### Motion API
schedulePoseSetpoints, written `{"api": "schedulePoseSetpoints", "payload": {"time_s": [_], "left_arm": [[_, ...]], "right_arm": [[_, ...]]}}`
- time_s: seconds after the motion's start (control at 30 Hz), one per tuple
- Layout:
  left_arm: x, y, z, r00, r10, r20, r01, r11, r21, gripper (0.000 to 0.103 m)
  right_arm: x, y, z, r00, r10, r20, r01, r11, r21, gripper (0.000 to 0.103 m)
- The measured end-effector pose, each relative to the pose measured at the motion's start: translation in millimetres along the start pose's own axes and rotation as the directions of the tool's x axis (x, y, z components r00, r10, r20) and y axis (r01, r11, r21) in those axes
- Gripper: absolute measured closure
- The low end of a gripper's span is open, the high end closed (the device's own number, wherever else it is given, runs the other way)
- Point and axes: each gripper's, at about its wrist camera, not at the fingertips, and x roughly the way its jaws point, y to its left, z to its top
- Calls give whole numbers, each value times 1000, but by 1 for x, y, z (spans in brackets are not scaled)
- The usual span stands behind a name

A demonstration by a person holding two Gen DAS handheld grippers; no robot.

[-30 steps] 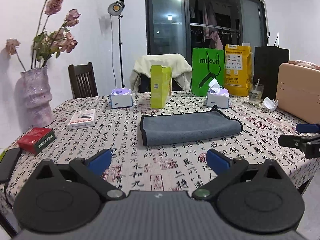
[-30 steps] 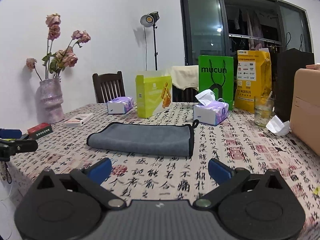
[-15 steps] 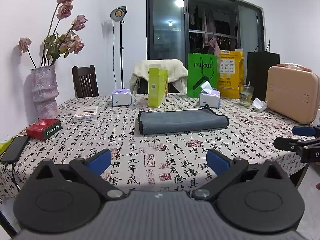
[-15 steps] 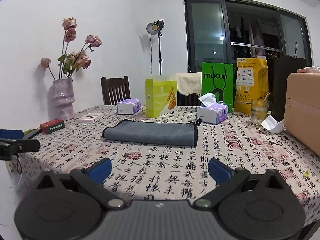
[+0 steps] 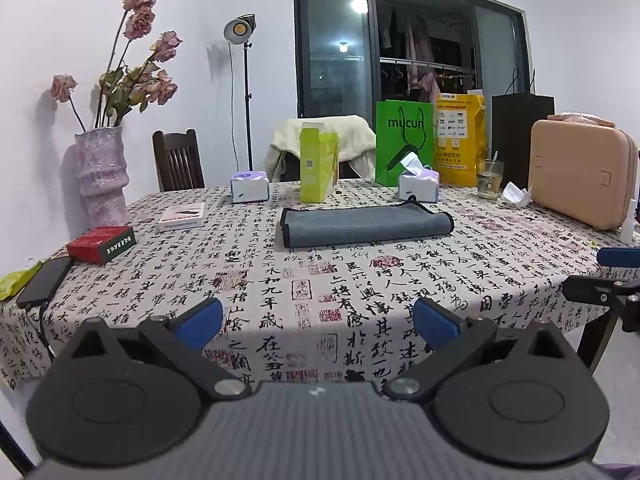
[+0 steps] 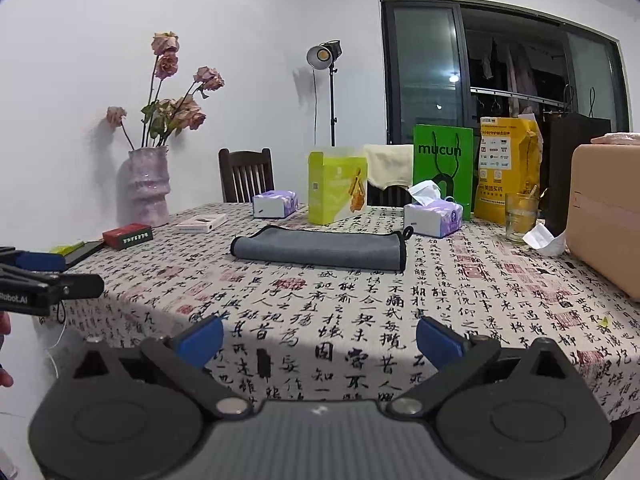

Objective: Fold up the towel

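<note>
A large table (image 5: 360,280) covered with a cream cloth printed in black calligraphy and red seals fills the middle of both views. At the right edge of the left wrist view stands a peach-coloured hard case (image 5: 580,176), upright on the table. In the upper left, a mottled pink ceramic vase (image 5: 102,172) holds dried roses. A green paper bag printed "mucun" (image 5: 404,140) and a yellow printed bag (image 5: 460,140) stand side by side at the table's far edge, centre right.

The grey folded towel with black edging (image 5: 366,225) lies flat in the centre of the frame, on the table's middle, apart from both claws; in the right wrist view the towel (image 6: 320,249) sits slightly left of centre.

A lime-green carton (image 5: 318,170) stands just behind it, with a purple-and-white tissue box (image 5: 418,186) to its right and a red flat box (image 5: 102,240) at the left.

The left claw (image 5: 318,322) hangs at the bottom of its frame before the table's near edge, its blue-tipped fingers (image 5: 200,318) spread wide and holding nothing. The right claw (image 6: 320,338) likewise gapes wide with nothing between its blue fingers.
</note>
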Motion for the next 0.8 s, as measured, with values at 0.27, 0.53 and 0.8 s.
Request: {"api": "schedulePoseSetpoints", "payload": {"time_s": [0.27, 0.53, 0.8], "left_arm": [[-21, -11, -13, 1000, -18, -10, 18, 1000, -20, 0], [-42, -17, -19, 999, -36, 7, 36, 999, 3, 0], [-55, -20, -20, 999, -43, 15, 43, 999, 7, 0]], "right_arm": [[-24, 10, -6, 1000, 17, 14, -17, 1000, 2, 0], [-43, 21, -19, 999, 38, -2, -38, 999, 6, 0], [-59, 27, -25, 998, 61, 15, -62, 998, 29, 0]]}}
